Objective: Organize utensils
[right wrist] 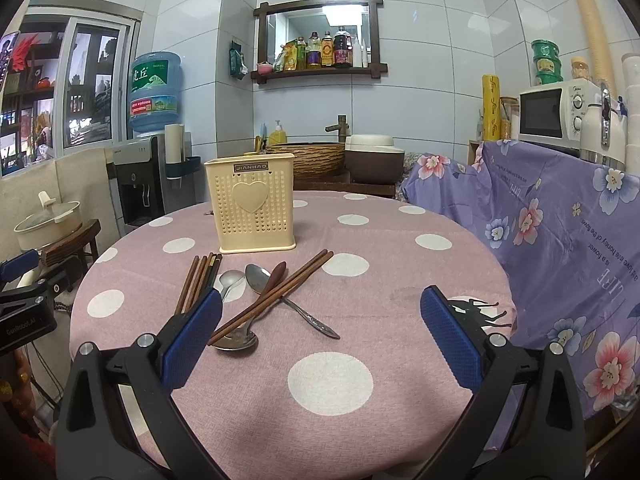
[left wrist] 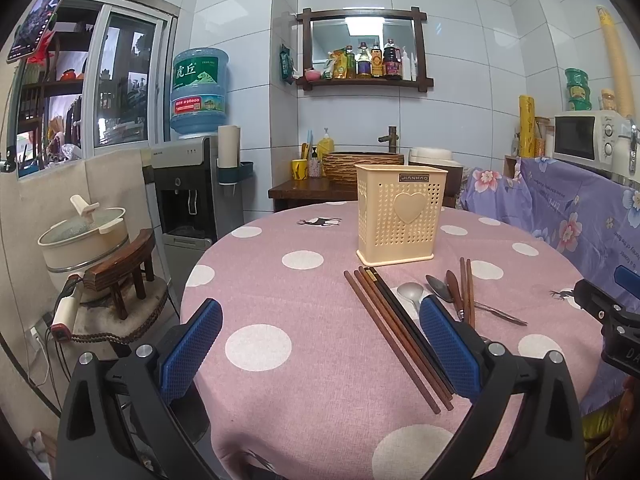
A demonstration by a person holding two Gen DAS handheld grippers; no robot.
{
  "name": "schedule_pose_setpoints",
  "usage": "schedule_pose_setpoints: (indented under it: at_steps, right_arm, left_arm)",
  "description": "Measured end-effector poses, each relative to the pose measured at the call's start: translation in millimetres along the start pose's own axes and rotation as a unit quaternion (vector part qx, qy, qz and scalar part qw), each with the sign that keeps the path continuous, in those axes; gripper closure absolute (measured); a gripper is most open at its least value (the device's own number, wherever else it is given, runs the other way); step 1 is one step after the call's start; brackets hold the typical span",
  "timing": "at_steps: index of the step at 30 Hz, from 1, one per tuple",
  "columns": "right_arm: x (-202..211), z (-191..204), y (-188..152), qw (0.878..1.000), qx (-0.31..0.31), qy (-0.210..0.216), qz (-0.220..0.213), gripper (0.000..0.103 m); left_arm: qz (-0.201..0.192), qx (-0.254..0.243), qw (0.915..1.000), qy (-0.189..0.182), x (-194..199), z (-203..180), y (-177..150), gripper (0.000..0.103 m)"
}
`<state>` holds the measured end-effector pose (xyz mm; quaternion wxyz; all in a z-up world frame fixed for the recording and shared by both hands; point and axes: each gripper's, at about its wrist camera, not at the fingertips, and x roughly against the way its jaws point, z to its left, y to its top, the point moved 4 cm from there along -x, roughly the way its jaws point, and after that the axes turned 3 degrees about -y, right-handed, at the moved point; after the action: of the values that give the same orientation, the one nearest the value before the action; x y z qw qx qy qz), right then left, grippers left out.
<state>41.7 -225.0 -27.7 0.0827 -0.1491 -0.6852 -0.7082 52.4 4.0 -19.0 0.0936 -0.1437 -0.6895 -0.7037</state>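
Progress looks like basically zero so far, judging from the left wrist view: the cream perforated plastic utensil holder with a heart on its front (left wrist: pixel 401 216) stands upright toward the far side of the round table with a pink polka-dot cloth (left wrist: pixel 304 380), and nothing shows poking out of its top, though I can't see inside. Every utensil lies loose in front of it: a bundle of dark brown wooden chopsticks (left wrist: pixel 394 330) runs diagonally toward the camera, and the matte silver metal soup spoon (left wrist: pixel 411 292) sits just beside them. The left gripper (left wrist: pixel 320 354) hovers with its jaws spread wide, nothing between the blue textured pads. Over in the right wrist view, the right gripper (right wrist: pixel 320 336) is also wide apart and holding nothing. Here the pile reads better: a second pair of reddish wooden chopsticks (right wrist: pixel 276 294) lies crossed over a shiny long-handled metal spoon (right wrist: pixel 288 300) and a smooth dark wooden spoon (right wrist: pixel 276 274), all overlapping. So everything is left to do, and those slick, thin, stacked pieces look fiddly to pinch off soft cloth.
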Motion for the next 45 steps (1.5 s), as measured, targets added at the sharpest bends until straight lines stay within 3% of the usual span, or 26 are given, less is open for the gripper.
schedule_pose_setpoints:
  at_steps: [8, 14, 18, 29, 35, 39, 41, 45]
  right_arm:
    - [-4.5, 1.5, -0.6, 1.0, 0.001, 0.0, 0.008, 0.005]
    - [-13.9, 1.9, -2.4, 1.0, 0.005, -0.001, 0.024, 0.005]
    - [-30.3, 1.1, -6.6, 0.998, 0.005, 0.008, 0.059, 0.005]
    - [-113.0, -10.1, -6.5, 0.984, -0.022, 0.046, 0.172, 0.006]
    - [-170.3, -15.1, 5.3, 0.964, -0.079, 0.071, 0.242, 0.026]
    - [-201.3, -12.8, 8.9, 0.947, -0.121, 0.084, 0.285, 0.047]
    - [-214.5, -10.4, 12.7, 0.945, -0.121, 0.076, 0.295, 0.053]
    - [-236.8, -12.0, 18.6, 0.941, -0.131, 0.055, 0.307, 0.064]
  left_arm:
    - [0.008, -0.001, 1.0, 0.0, -2.8, 1.3, -4.2, 0.005]
    - [0.04, 0.008, 0.9992, -0.003, -13.9, 4.1, -8.7, 0.005]
    - [0.064, 0.002, 0.9979, -0.009, -24.1, 5.5, -10.8, 0.008]
    - [0.148, -0.01, 0.9883, -0.036, -83.7, 15.1, -6.6, 0.03]
    - [0.202, -0.018, 0.9769, -0.066, -121.8, 6.2, -3.4, 0.039]
    - [0.231, -0.005, 0.9703, -0.074, -139.6, 3.2, -4.1, 0.048]
    - [0.241, 0.008, 0.9675, -0.076, -146.3, 3.3, -3.8, 0.054]
    - [0.251, 0.012, 0.9654, -0.069, -152.5, 2.2, -5.1, 0.055]
